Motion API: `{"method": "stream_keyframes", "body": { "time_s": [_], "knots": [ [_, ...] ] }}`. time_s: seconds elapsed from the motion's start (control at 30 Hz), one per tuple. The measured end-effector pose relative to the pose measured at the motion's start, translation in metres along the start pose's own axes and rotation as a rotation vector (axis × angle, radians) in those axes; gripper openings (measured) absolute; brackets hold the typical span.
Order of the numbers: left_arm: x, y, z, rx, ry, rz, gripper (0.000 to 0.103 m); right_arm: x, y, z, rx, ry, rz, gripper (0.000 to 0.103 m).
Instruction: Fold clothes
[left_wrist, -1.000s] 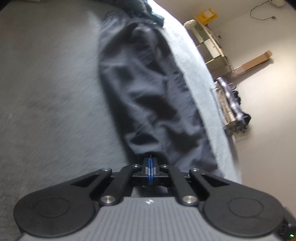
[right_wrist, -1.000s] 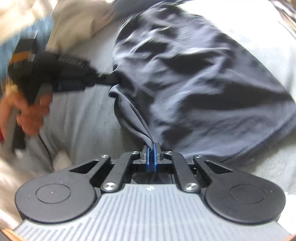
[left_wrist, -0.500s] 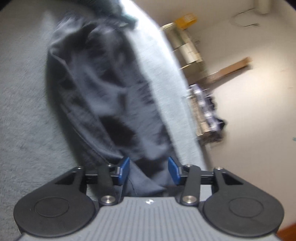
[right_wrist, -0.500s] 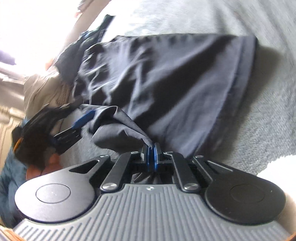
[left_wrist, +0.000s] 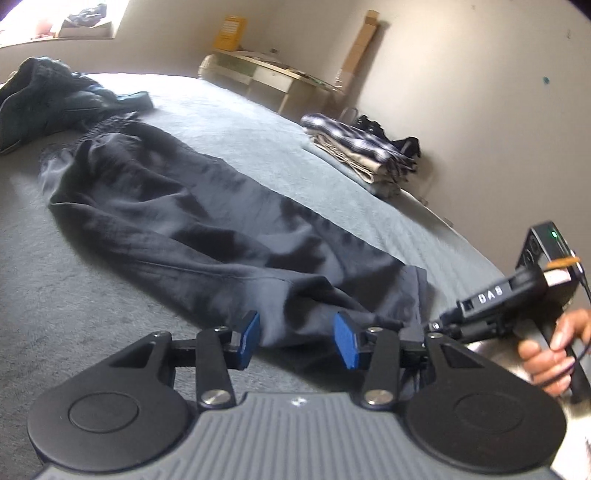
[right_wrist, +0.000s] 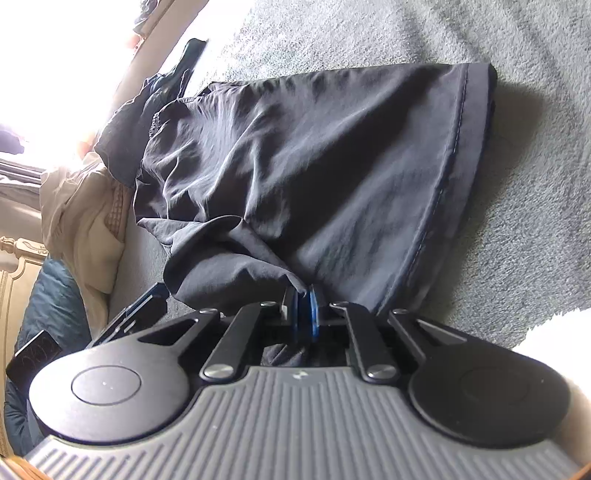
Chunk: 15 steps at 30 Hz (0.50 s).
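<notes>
Dark navy trousers (left_wrist: 184, 229) lie stretched lengthwise on the grey bed cover (left_wrist: 258, 136), waistband at the far end. My left gripper (left_wrist: 295, 328) hovers at the near hem; its jaws stand apart and are closing, with cloth lying between the blue pads but not pressed. My right gripper (right_wrist: 304, 306) pinches a bunched fold of the trousers (right_wrist: 332, 177) between its blue pads, the jaws just easing. In the left wrist view the right gripper (left_wrist: 421, 328) sits at the hem's right corner, held by a hand (left_wrist: 550, 354).
A stack of folded clothes (left_wrist: 362, 147) rests near the bed's far right edge. A heap of dark garments (left_wrist: 44, 96) lies at the far left. A cream cloth (right_wrist: 81, 214) sits beyond the trousers. A desk (left_wrist: 266, 74) stands against the wall.
The left gripper opened, let go of the hem and rolled, backing slightly off. The right gripper rolled and swung across, keeping its pinch on the fold.
</notes>
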<state>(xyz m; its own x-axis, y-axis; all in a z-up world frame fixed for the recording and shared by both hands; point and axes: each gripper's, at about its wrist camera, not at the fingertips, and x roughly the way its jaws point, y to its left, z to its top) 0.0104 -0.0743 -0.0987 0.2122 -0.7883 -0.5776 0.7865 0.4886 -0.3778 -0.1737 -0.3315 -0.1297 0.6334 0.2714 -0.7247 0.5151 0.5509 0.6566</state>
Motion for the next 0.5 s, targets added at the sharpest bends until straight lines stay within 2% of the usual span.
{"method": "stream_keyframes", "body": {
  "time_s": [0.23,0.5],
  "knots": [
    [0.019,-0.002,0.002,-0.082,0.031,-0.139,0.043,-0.003,0.001,0.0,-0.023,-0.009,-0.007,0.006],
    [0.059,0.029,0.013,-0.258,0.031,-0.192,0.041,-0.008,0.01,-0.001,-0.098,-0.032,-0.058,0.007]
  ]
}}
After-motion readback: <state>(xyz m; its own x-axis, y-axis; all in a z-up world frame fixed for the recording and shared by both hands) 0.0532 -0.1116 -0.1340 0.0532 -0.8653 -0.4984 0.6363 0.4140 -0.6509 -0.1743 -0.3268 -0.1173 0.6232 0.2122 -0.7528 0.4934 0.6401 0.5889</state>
